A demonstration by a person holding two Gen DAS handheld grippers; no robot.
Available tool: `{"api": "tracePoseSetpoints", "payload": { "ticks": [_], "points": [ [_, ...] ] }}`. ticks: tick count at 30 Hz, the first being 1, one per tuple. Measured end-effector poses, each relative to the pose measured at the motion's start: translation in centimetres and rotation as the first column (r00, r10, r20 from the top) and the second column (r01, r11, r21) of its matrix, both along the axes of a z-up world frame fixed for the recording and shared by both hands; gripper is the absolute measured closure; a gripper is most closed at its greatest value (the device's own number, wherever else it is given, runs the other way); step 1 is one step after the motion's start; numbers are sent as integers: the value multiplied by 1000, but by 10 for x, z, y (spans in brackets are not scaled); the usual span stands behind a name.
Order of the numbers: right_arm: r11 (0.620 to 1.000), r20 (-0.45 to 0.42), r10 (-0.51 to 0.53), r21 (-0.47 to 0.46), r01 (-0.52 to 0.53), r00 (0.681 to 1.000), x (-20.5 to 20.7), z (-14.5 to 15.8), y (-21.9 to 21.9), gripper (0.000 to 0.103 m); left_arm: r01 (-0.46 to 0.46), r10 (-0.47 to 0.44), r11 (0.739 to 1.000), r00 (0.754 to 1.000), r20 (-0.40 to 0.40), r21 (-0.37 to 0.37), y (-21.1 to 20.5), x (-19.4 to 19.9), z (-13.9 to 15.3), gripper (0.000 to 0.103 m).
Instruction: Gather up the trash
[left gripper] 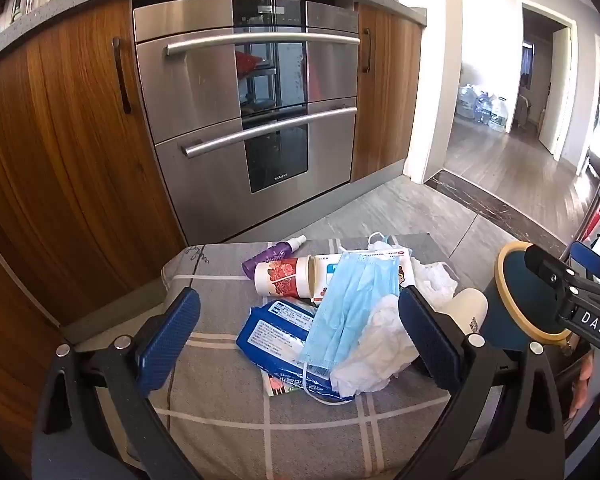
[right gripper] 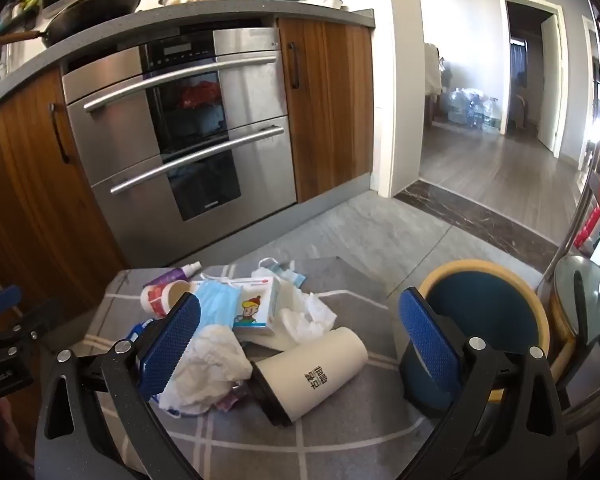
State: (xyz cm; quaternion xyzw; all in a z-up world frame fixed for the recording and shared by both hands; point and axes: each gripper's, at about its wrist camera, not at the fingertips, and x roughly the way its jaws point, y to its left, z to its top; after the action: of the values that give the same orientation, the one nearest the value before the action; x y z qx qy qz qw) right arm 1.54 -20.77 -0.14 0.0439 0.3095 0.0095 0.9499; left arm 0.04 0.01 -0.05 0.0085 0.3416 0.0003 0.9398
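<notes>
The left gripper (left gripper: 298, 334) has its jaws spread wide and holds nothing; it hangs above a heap of trash on a grey checked cloth (left gripper: 228, 412).

Contents of the heap, left to right:
- Purple spray bottle (left gripper: 274, 254), lying at the far left edge.
- Floral paper cup (left gripper: 284, 277), on its side, touching the bottle.
- Blue wipes pack (left gripper: 274, 330), lying flat nearest the left gripper.
- Blue face mask (left gripper: 352, 312), draped over the wipes pack and over a medicine box (right gripper: 256, 308).
- Crumpled tissues (left gripper: 380, 354), touching the mask.
- White cup (right gripper: 316, 376) with a black lid, on its side at the right end of the heap.

The right gripper (right gripper: 298, 334) is likewise spread wide and empty, positioned over the white cup. Just beside the cloth, to the right, stands a blue bin (right gripper: 486, 316) with a tan rim.
</notes>
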Motion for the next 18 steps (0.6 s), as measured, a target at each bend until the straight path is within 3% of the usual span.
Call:
{"api": "tracePoseSetpoints", "payload": {
  "ticks": [3, 4, 18],
  "points": [
    [1000, -5, 2, -2, -2, 1000, 0, -1, 0, 4, 2, -2, 1000, 1000, 2, 11, 2, 1, 1, 5],
    [1000, -6, 3, 1, -3, 1000, 0, -1, 0, 4, 4, -5, 999, 1000, 9, 53, -5, 0, 2, 5],
    [1000, -35, -15, -12, 15, 999, 4, -4, -1, 4, -2, 2, 1000, 1000, 19, 24, 0, 0, 0, 5]
  ]
}}
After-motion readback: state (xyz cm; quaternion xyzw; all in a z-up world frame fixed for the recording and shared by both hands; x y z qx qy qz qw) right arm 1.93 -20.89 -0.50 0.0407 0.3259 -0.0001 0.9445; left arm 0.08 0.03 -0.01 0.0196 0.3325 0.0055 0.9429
